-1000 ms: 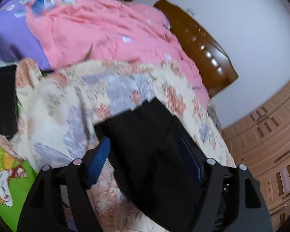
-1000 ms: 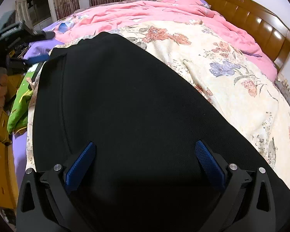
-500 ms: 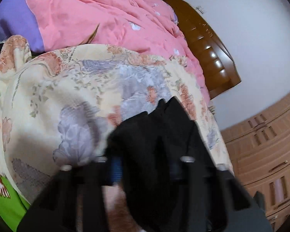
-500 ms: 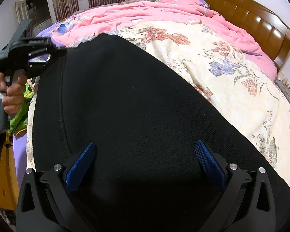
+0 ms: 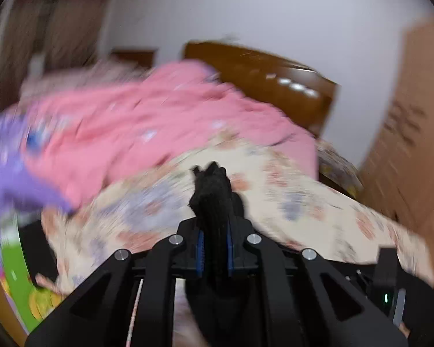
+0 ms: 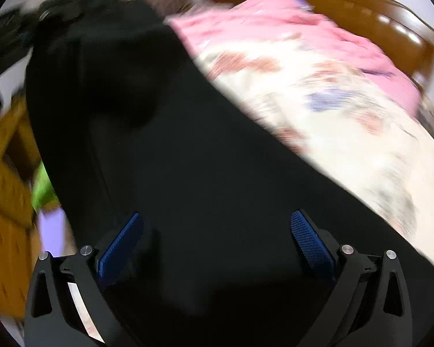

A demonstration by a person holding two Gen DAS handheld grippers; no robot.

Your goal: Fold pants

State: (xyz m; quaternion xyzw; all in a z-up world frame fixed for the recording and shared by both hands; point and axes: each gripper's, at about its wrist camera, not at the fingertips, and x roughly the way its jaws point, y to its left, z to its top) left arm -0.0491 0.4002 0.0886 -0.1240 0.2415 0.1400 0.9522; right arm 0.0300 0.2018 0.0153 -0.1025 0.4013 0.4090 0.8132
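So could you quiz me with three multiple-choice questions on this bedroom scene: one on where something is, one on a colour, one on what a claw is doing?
1. Where do the black pants lie?
A on the floral quilt
B on the wardrobe
C on a chair

2. What colour are the claw pads?
A red
B blue
C white

3. The left claw is:
A wide open
B out of sight
C clamped on black fabric

Answers: 1 A, the quilt shows beside and under them. 2 B, both pads show blue. 3 C, fabric is bunched between its pads.

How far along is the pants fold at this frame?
Done: the left gripper is shut on a bunched end of the black pants. In hand: that end is raised off the floral quilt. Left: right gripper is open; no finished fold shows.
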